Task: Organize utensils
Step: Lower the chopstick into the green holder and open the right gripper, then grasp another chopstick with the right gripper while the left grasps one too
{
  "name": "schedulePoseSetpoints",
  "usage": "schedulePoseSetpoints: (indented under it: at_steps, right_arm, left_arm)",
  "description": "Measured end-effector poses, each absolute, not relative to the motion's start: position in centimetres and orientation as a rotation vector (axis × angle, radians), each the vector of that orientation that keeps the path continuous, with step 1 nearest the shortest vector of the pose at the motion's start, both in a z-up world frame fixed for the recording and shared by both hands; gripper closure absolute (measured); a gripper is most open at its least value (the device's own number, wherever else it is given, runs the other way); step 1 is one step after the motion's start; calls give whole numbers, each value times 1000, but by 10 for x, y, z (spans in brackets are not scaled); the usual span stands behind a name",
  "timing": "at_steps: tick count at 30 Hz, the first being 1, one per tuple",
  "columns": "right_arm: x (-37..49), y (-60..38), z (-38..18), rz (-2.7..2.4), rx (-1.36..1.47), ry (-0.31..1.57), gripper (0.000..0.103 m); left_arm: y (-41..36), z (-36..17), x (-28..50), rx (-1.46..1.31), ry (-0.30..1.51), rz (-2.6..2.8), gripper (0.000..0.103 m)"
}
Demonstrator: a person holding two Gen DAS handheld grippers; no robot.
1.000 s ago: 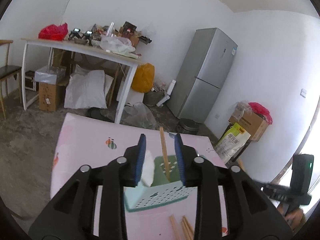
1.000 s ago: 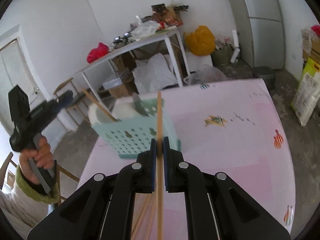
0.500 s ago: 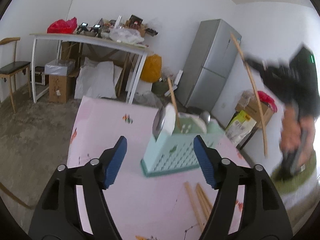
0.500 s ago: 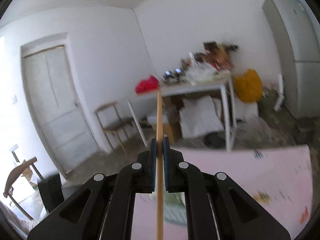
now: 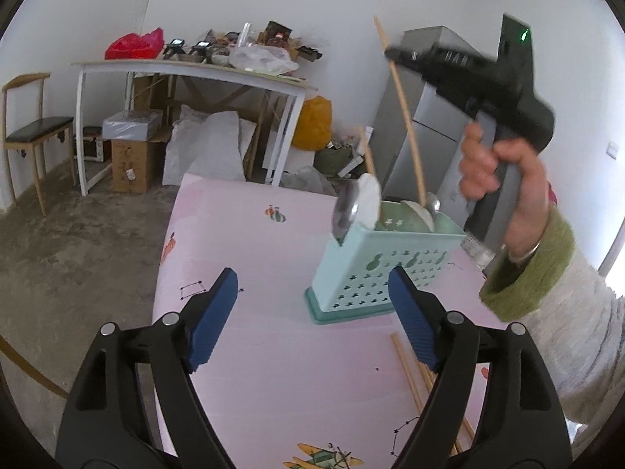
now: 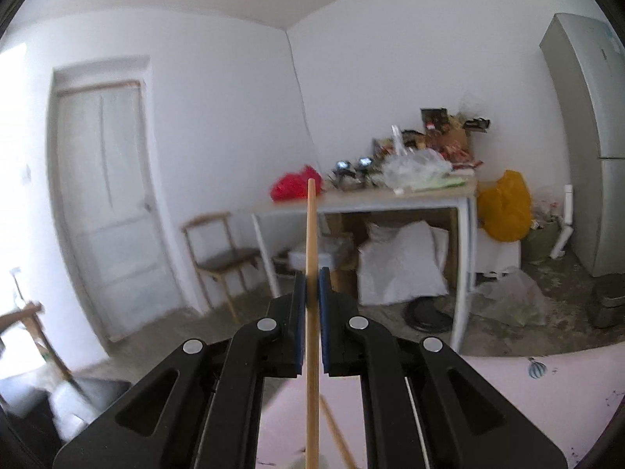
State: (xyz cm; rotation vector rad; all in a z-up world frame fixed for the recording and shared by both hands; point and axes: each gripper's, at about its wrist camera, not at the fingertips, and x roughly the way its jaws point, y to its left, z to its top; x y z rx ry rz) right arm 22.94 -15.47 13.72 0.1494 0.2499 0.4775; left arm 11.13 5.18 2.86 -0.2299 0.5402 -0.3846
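One chopstick [image 6: 311, 312], light, stiff and smooth, is clamped mid-shaft by the right gripper [image 6: 311, 293] and is now lowered tip-first into the caddy [image 5: 384, 262]; a second earlier it was held beside it. The left gripper [image 5: 312, 322], then narrower, is spread wide and empty.

Utensil caddy [image 5: 384, 262] on table [image 5: 250, 242]; loose chopsticks [image 5: 414, 375] before it.
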Motion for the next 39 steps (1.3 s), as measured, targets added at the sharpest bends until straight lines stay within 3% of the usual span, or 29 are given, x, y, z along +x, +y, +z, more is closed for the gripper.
schedulePoseSetpoints:
  at_steps: [23, 27, 32, 39]
  right_arm:
    - [188, -170, 80, 434, 6, 424, 95]
    - [167, -189, 80, 417, 68, 432, 72]
    - [135, -221, 82, 376, 159, 430, 65]
    - [91, -258, 57, 272, 250, 569, 64]
  left_arm:
    - [57, 20, 116, -256, 563, -385, 26]
    - [53, 21, 110, -242, 562, -398, 24]
    - [43, 18, 105, -220, 576, -410, 23]
    - [30, 8, 101, -186, 624, -402, 23]
